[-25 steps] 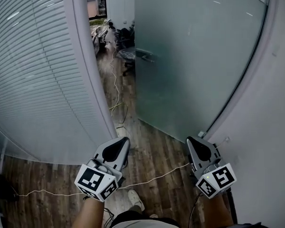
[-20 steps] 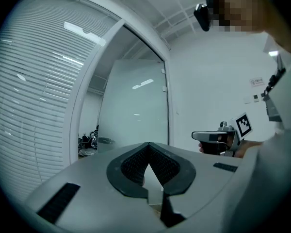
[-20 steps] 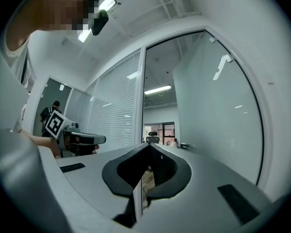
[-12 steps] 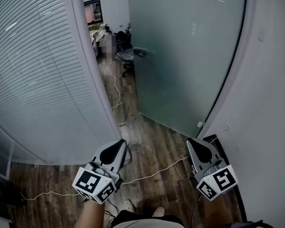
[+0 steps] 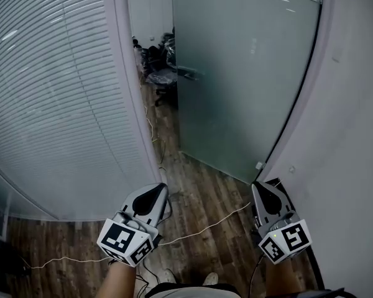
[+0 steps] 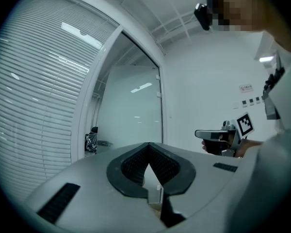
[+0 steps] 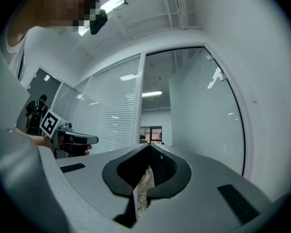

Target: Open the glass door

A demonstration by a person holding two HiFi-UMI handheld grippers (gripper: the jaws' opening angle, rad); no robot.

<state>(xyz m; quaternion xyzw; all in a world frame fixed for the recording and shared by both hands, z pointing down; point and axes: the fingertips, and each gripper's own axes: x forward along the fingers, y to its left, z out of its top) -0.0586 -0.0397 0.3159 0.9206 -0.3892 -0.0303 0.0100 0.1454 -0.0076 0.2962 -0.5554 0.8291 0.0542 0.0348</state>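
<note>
The frosted glass door (image 5: 236, 73) stands swung open into the room beyond, hinged at the right, its metal handle (image 5: 189, 73) at the free edge. My left gripper (image 5: 160, 188) is low at the left, shut and empty, pointing level at the doorway. My right gripper (image 5: 259, 187) is low at the right near the door's hinge side, shut and empty. Neither touches the door. In the left gripper view the door (image 6: 131, 110) is ahead of the shut jaws (image 6: 149, 145). The right gripper view shows the door (image 7: 199, 115) to the right of its shut jaws (image 7: 148, 147).
A wall of white blinds (image 5: 56, 92) and a white frame post (image 5: 133, 85) bound the opening on the left, a plain white wall (image 5: 354, 135) on the right. A thin cable (image 5: 199, 228) crosses the wood floor. Office chairs and bags (image 5: 158, 61) stand beyond the doorway.
Both grippers have drifted forward toward the doorway with the person, staying shut. The door holds about the same open angle; the room beyond looks nearer.
</note>
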